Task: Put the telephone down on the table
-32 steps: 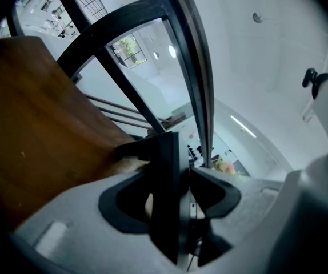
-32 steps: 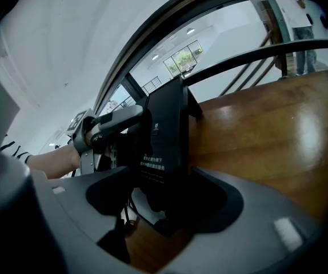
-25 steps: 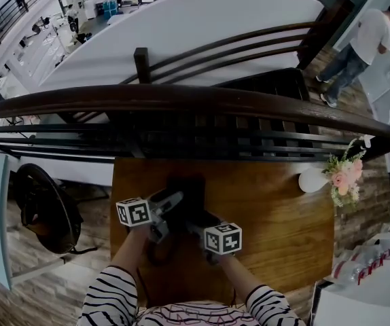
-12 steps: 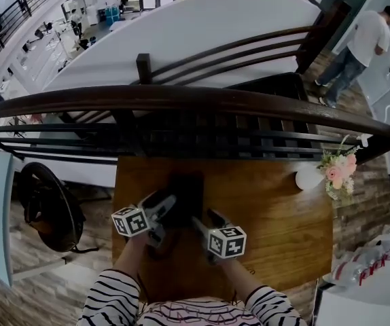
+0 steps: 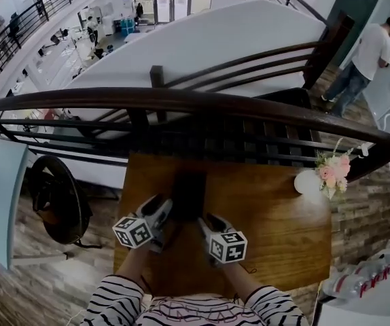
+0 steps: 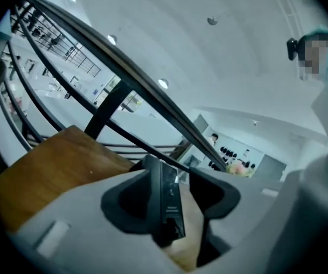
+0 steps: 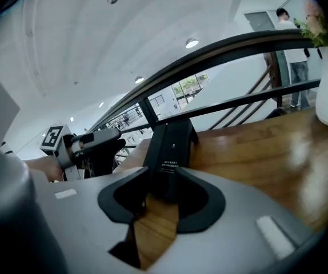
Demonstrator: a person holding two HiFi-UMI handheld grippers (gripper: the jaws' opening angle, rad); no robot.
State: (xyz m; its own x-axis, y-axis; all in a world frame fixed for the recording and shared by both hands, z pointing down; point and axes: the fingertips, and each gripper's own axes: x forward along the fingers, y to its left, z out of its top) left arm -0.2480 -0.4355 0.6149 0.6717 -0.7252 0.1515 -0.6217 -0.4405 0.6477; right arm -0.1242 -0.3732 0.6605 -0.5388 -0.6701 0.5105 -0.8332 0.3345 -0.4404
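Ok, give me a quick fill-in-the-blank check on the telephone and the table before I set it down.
1. The black telephone is over a ____ table.
2. The right gripper has its jaws shut on the ____.
3. The white vase of flowers stands at the table's far ____ corner.
Missing words: wooden; telephone; right.

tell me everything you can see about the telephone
The telephone is a dark, flat rectangular slab with small pale print on one face. It is at the middle of the wooden table, between both grippers. The right gripper has its jaws closed on its near end. In the left gripper it lies against one jaw, with a gap to the other. Whether it rests on the table cannot be told.
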